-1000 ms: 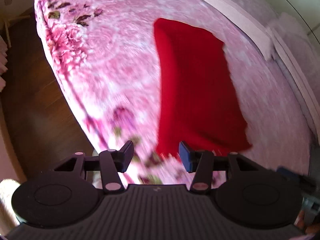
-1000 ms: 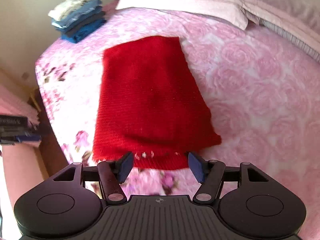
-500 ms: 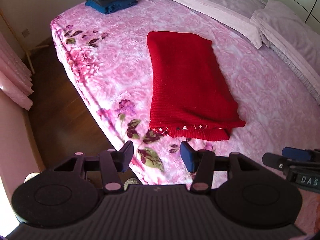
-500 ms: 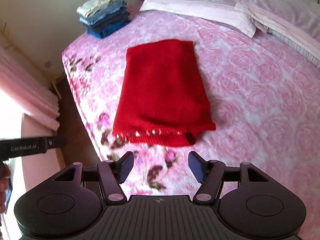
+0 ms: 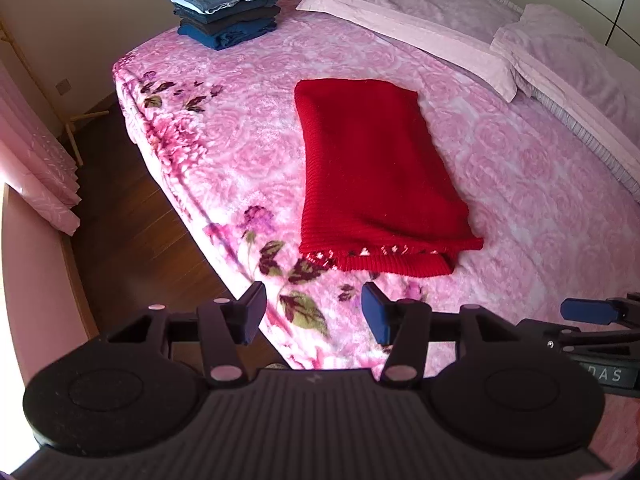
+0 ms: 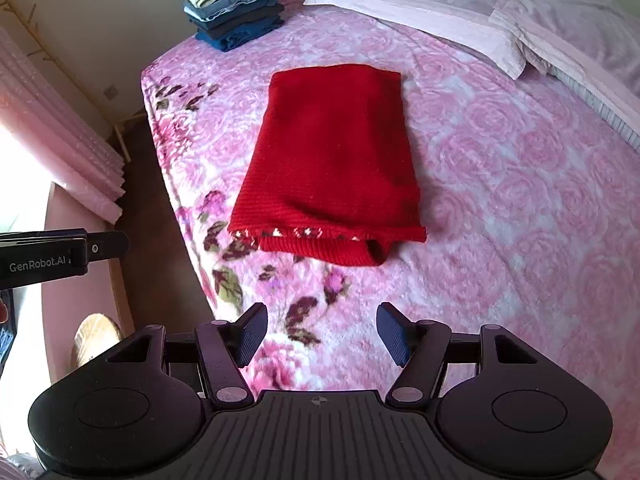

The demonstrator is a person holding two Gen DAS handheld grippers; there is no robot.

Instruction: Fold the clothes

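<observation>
Folded red sweater (image 5: 376,176) lies flat on bed (image 5: 540,208); left gripper (image 5: 313,317) and right gripper (image 6: 322,334) both released, empty.

Both claws pulled back, up from red sweater (image 5: 376,168); left claw (image 5: 314,316) slightly wider.
</observation>
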